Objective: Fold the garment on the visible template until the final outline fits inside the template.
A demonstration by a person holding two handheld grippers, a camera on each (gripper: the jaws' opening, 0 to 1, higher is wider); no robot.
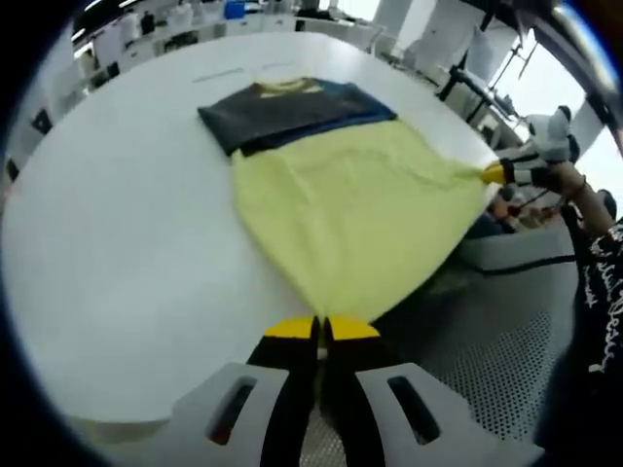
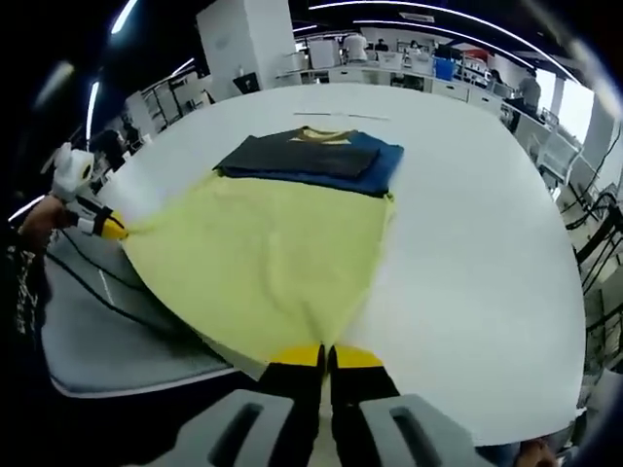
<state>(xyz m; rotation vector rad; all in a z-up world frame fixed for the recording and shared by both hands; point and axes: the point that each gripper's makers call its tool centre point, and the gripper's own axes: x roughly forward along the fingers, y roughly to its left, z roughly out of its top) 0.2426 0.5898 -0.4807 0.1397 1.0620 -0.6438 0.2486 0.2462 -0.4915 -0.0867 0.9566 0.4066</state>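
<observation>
Left gripper view: left gripper (image 1: 322,328) at bottom centre, jaws clamped on the yellow hem of the garment (image 1: 350,209), which spreads up the white table (image 1: 127,243) to its dark blue folded top; right gripper (image 1: 498,174) pinches another corner at right.

Right gripper view: same garment at centre — right gripper at bottom clamped on its hem, left gripper at left edge pinching the other corner.
</observation>
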